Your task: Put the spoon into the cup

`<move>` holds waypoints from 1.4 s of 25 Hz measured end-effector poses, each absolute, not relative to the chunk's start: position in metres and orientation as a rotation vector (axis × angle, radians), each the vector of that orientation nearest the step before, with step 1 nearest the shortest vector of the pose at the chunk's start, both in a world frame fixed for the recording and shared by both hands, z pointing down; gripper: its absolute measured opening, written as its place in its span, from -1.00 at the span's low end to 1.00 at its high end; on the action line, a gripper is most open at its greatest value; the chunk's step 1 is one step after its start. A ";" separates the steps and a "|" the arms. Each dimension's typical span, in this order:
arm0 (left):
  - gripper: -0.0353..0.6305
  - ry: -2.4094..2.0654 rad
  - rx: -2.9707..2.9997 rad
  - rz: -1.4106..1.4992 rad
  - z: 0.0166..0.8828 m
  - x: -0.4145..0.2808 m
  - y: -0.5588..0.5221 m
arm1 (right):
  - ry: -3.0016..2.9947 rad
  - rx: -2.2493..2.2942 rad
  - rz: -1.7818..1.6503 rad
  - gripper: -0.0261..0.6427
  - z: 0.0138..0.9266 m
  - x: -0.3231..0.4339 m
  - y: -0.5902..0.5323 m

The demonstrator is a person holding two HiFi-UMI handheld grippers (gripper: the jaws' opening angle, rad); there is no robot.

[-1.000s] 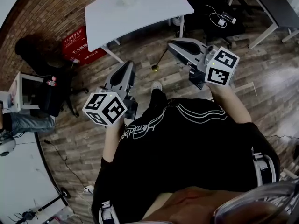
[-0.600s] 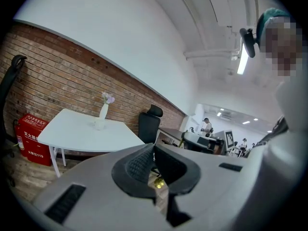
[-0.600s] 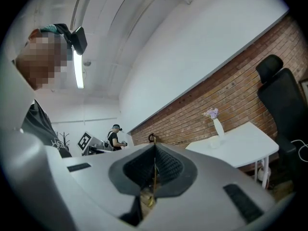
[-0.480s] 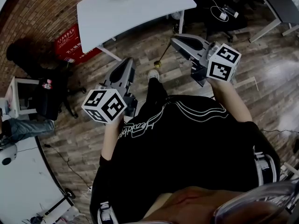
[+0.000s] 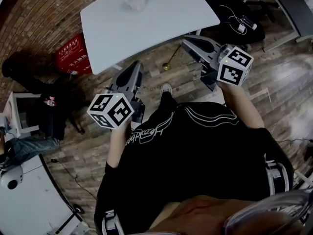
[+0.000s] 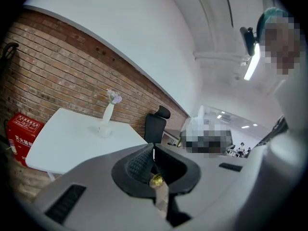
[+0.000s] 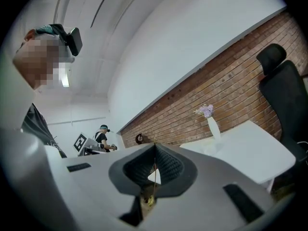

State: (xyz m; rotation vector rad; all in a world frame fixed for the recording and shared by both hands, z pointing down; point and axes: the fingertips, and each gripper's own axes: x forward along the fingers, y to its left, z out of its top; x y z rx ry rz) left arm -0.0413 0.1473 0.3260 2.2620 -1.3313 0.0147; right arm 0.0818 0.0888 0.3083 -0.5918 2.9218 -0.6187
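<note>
Gold spoon pinched by its handle in the closed right gripper. Its long axis slants, bowl end down toward the floor, short of white table. Left gripper jaws together, empty.

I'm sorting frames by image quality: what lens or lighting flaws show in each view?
Head view: fisheye bends the white table, glare on the wooden floor at right. Left gripper view: black round vignette, ceiling lamp blown out. Right gripper view: same vignette, brick wall evenly lit.
</note>
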 end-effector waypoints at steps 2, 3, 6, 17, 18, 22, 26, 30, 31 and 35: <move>-0.87 -1.318 2.258 0.013 0.324 -0.058 0.115 | 2.917 -0.608 -0.631 -0.93 0.305 0.067 0.059; -0.87 -1.311 2.258 0.013 0.322 -0.066 0.099 | 2.912 -0.613 -0.640 -0.93 0.303 0.059 0.044; -0.87 -1.286 2.267 0.025 0.319 -0.088 0.050 | 2.902 -0.632 -0.657 -0.93 0.299 0.036 -0.002; -0.87 -1.194 2.283 0.082 0.337 -0.130 -0.071 | 2.838 -0.752 -0.684 -0.93 0.308 -0.001 -0.110; -0.87 -1.183 2.286 0.089 0.339 -0.130 -0.078 | 2.829 -0.768 -0.686 -0.93 0.309 -0.002 -0.117; -0.87 -1.162 2.298 0.092 0.339 -0.135 -0.108 | 2.809 -0.800 -0.685 -0.93 0.309 -0.005 -0.142; -0.87 -1.163 2.308 0.090 0.338 -0.131 -0.124 | 2.805 -0.816 -0.681 -0.93 0.310 0.001 -0.158; -0.87 -1.178 2.288 0.087 0.342 -0.137 -0.140 | 2.813 -0.808 -0.701 -0.93 0.314 -0.004 -0.182; -0.87 -1.184 2.283 0.084 0.343 -0.140 -0.146 | 2.818 -0.803 -0.698 -0.93 0.315 -0.007 -0.190; -0.87 -1.197 2.255 0.087 0.349 -0.151 -0.170 | 2.832 -0.772 -0.694 -0.93 0.313 -0.023 -0.221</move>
